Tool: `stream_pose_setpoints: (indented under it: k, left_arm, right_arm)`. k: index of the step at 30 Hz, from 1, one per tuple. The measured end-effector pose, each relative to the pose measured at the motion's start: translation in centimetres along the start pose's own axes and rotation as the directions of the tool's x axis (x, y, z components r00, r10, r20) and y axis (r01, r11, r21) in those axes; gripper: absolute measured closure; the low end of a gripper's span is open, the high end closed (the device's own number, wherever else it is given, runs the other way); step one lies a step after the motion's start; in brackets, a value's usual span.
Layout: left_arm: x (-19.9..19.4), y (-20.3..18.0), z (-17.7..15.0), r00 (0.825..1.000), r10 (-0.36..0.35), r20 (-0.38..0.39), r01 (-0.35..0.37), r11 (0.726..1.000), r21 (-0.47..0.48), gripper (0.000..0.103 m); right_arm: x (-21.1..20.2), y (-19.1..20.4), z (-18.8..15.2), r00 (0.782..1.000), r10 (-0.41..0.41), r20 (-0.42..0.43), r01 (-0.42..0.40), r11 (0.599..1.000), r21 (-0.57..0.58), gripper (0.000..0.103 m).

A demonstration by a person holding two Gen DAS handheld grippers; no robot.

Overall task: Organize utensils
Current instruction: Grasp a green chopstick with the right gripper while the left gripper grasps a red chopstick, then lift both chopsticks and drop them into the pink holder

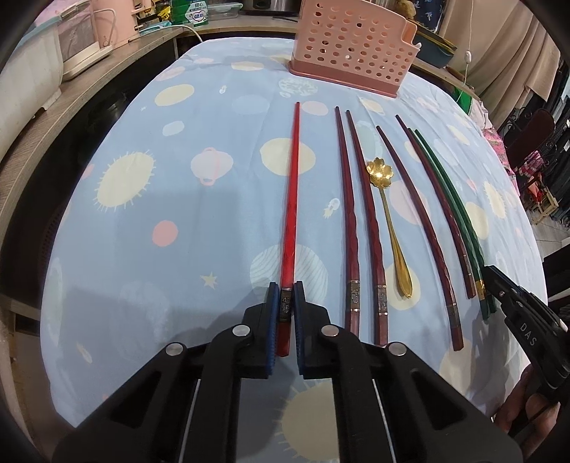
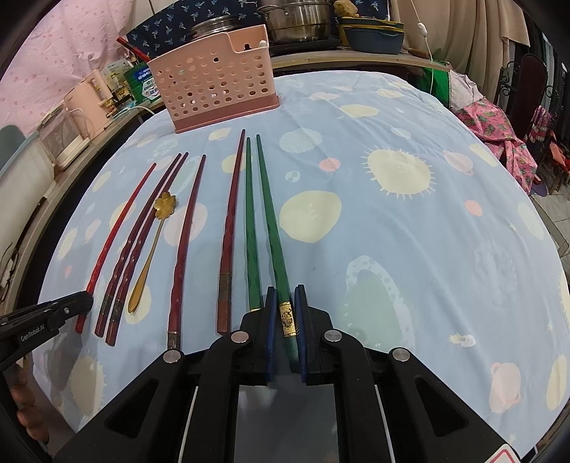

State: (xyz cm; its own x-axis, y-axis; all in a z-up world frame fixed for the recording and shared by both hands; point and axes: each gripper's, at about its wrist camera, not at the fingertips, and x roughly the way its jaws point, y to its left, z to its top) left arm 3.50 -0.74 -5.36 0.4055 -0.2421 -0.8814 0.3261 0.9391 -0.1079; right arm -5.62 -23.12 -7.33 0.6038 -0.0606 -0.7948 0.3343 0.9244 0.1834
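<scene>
My left gripper (image 1: 286,288) straddles the butt end of a bright red chopstick (image 1: 291,199) lying on the cloth; its blue pads sit close on both sides, and I cannot tell if they press it. My right gripper (image 2: 285,292) likewise straddles the gold-banded end of a green chopstick (image 2: 269,213). A second green chopstick (image 2: 250,220) lies just left of it. Several dark red chopsticks (image 1: 368,220) and a gold flower spoon (image 1: 386,213) lie between. A pink perforated utensil holder (image 1: 351,46) stands at the table's far side and also shows in the right wrist view (image 2: 217,85).
The table (image 1: 160,213) has a light blue planet-print cloth. A wooden counter (image 1: 53,107) with appliances runs along the left. Pots (image 2: 299,21) and bowls (image 2: 374,35) stand behind the holder. Chairs and pink fabric (image 2: 498,131) are to the right.
</scene>
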Motion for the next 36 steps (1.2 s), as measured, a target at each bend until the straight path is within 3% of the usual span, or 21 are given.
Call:
stream_pose_setpoints:
  k: [9, 20, 28, 36]
  left_arm:
    - [-1.6, 0.6, 0.6, 0.999, -0.012, 0.035, 0.012, 1.0, -0.025, 0.096]
    - [-5.2, 1.0, 3.2, 0.99, -0.033, 0.135, 0.04, 0.998, -0.046, 0.096]
    - [-8.1, 1.2, 6.3, 0.972, -0.04, 0.233, 0.053, 0.997, -0.051, 0.096]
    - [-11.0, 0.8, 9.7, 0.942, -0.036, 0.335, 0.051, 0.998, -0.037, 0.096]
  right_arm:
    - [-1.4, -0.1, 0.5, 0.999, 0.02, 0.029, -0.021, 1.0, 0.011, 0.096]
    - [-5.0, 0.0, 3.5, 0.989, 0.067, 0.135, -0.072, 0.997, 0.035, 0.096]
    - [-7.1, 0.2, 6.8, 0.975, 0.086, 0.206, -0.096, 0.995, 0.039, 0.096]
    - [-8.6, -0.2, 9.7, 0.958, 0.093, 0.271, -0.111, 0.993, 0.051, 0.096]
